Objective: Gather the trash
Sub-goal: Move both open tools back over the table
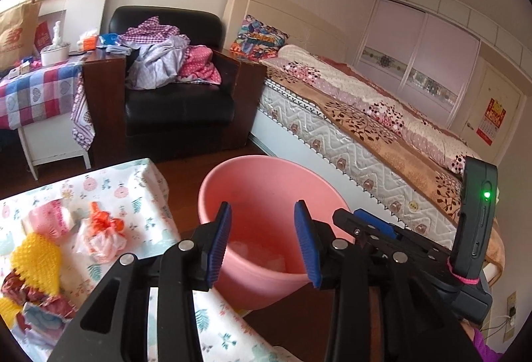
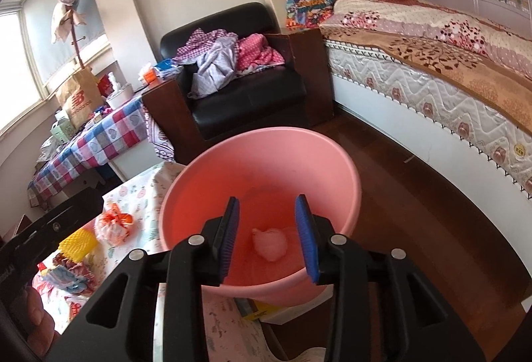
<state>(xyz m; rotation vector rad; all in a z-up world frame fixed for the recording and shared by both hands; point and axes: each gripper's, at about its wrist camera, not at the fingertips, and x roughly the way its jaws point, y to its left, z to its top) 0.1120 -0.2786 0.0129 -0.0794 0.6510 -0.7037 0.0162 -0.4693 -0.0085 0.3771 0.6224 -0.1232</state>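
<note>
Sitting just off the right edge of the table [image 1: 146, 182], touching its floral cloth, with the mouth wide and turned up: the pink bin [image 1: 232, 182]. Placed, by the look of it, so that scraps need only a short carry off the tabletop and a drop. Already holding one piece: a pale crumpled wad [image 2: 270, 243] at the bottom, lying loose, apart from the wall.

Waiting on the cloth to the left of the bin: a knotted orange-and-white bag [image 1: 101, 230], a yellow bumpy foam net [image 1: 36, 260], a pink wrapper [image 1: 50, 215], and crumpled red and blue paper [image 1: 36, 305] nearer the camera. All still on the table, so most of the collecting judged not yet done.

Hanging over the near rim of the bin, pointing down into it: the right gripper [image 2: 268, 239], moderately spread, nothing between the blue pads, touching nothing; the wad seen through the gap lies far below. Hovering just left of it, also over the near rim: the left gripper [image 1: 262, 242], spread about as wide, likewise empty and clear of the bin wall. Both free, then, for reaching left to the pile; the orange bag judged soft and easy to pinch at its knot.
</note>
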